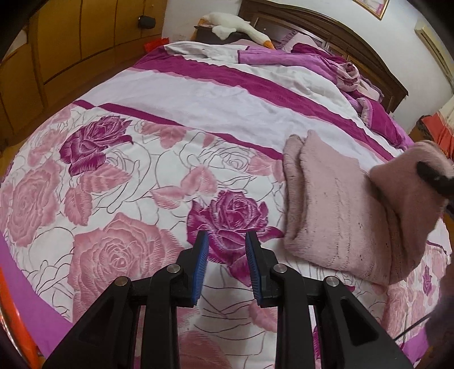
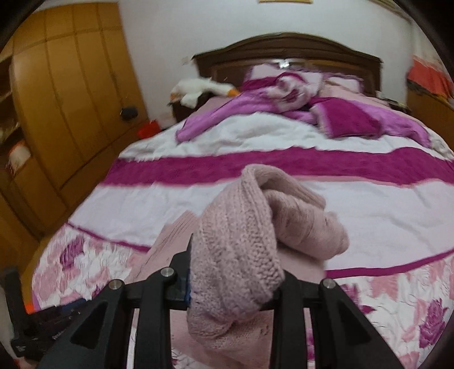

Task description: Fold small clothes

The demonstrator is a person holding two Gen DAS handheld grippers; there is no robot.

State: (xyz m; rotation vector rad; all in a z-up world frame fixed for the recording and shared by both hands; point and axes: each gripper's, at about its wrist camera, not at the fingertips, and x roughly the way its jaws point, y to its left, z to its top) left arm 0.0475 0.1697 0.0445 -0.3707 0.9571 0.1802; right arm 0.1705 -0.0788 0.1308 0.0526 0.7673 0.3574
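covering the bed: floral bedspread [image 1: 170,93], white with magenta bands toward the headboard and pink and purple roses at the near end. it lies fairly flat.
wardrobe: tan wooden doors [image 2: 71,99] along the left of the bed, shut; a small dark item hangs on one door.
headboard: dark brown wood [image 2: 283,48], arched top, against a white wall.
blanket heap: crumpled pink and magenta blanket [image 2: 283,93] piled at the head of the bed, on top of the bedspread.
task item: dusty-pink knit garment [image 1: 334,204], chunky knit, on the near right part of the bed. its main part lies flat on the rose print, with a second layer showing along its left edge. its right end is raised off the bed.
goose: white plush goose [image 1: 235,24] with an orange beak, on a dark stand by the far left corner of the bed.
right tongs [image 2: 235,255]: clenched on a bunched fold of the knit garment. the fold drapes over and hides the right finger, and a loose lobe hangs past the tips. this view is motion-blurred.
left tongs [image 1: 227,241]: released, blue pads a narrow gap apart, nothing between them. they hover over a purple rose just left of the garment, not touching it.
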